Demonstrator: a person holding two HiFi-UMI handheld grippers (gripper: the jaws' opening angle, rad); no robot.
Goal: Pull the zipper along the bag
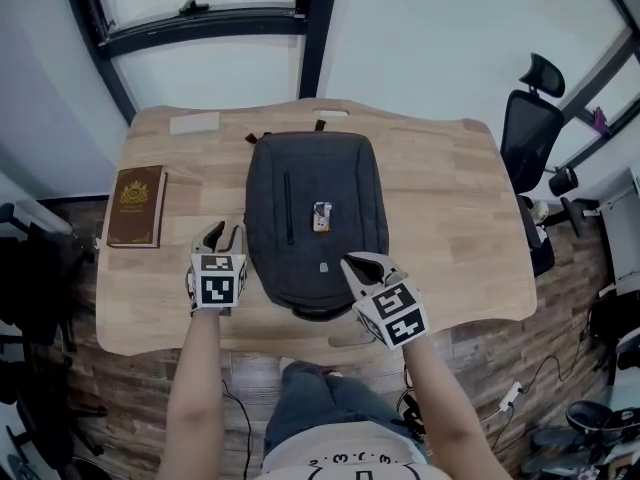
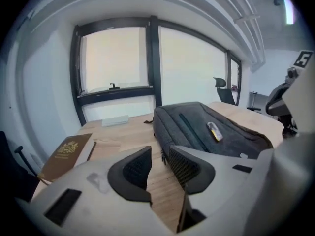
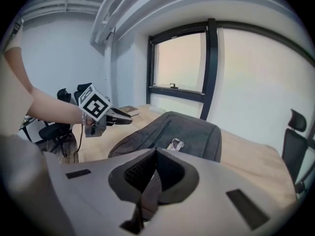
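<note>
One table point(image 1: 440, 198), wooden, with one dark grey bag point(image 1: 345, 183) lying flat at its centre, long axis running 12 to 6 o'clock. One small light tag point(image 1: 322, 217) sits on the bag's top face, near the middle. One dark zipper line point(image 1: 289, 208) runs lengthwise on that face, just at the tag's 9 o'clock side. One brown book point(image 1: 137, 206) lies flat at the bag's 9 o'clock, apart from it, near the table's edge. One pale flat pad point(image 1: 194, 123) lies at the bag's 11 o'clock, near the far edge. One black office chair point(image 1: 527, 128) stands off the table at 3 o'clock. Two grippers, one per hand. The left gripper point(image 1: 222, 230) is at the bag's 8 o'clock, just beside its side wall, over bare table; its jaws stand apart and released, with nothing between them, only wood and the bag's near edge showing through the gap in the left gripper view. A small zipper pull point(image 2: 162, 155) seems to hang on that near edge, too small to be sure. The right gripper point(image 1: 347, 260) is at the bag's 5 o'clock, over its near corner; its jaws are clenched together, and no view shows anything pinched in them. Neither gripper touches the bag as far as the views show.
</note>
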